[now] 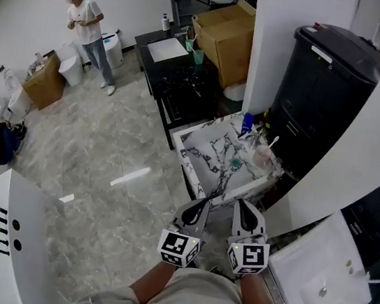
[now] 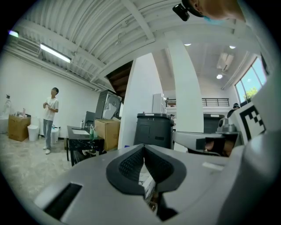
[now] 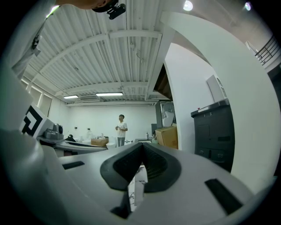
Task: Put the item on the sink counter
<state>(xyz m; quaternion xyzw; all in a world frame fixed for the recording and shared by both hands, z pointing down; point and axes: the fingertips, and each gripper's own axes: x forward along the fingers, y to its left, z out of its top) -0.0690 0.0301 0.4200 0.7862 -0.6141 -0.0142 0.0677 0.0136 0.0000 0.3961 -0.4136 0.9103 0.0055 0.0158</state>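
Head view: at lower centre, the left gripper (image 1: 203, 206) and right gripper (image 1: 244, 209) are both clenched on nothing, tips pointing toward the marble sink counter (image 1: 207, 156) mid-frame. A cup (image 1: 264, 152) and a blue bottle (image 1: 247, 123) stand on it; which is the task's item is unclear. A person (image 1: 88, 26) stands upper left.

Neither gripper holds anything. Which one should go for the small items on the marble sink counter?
Right, probably. The left gripper and right gripper are shut and empty, but the small items crowd the right end of the marble counter, ahead of the right one.
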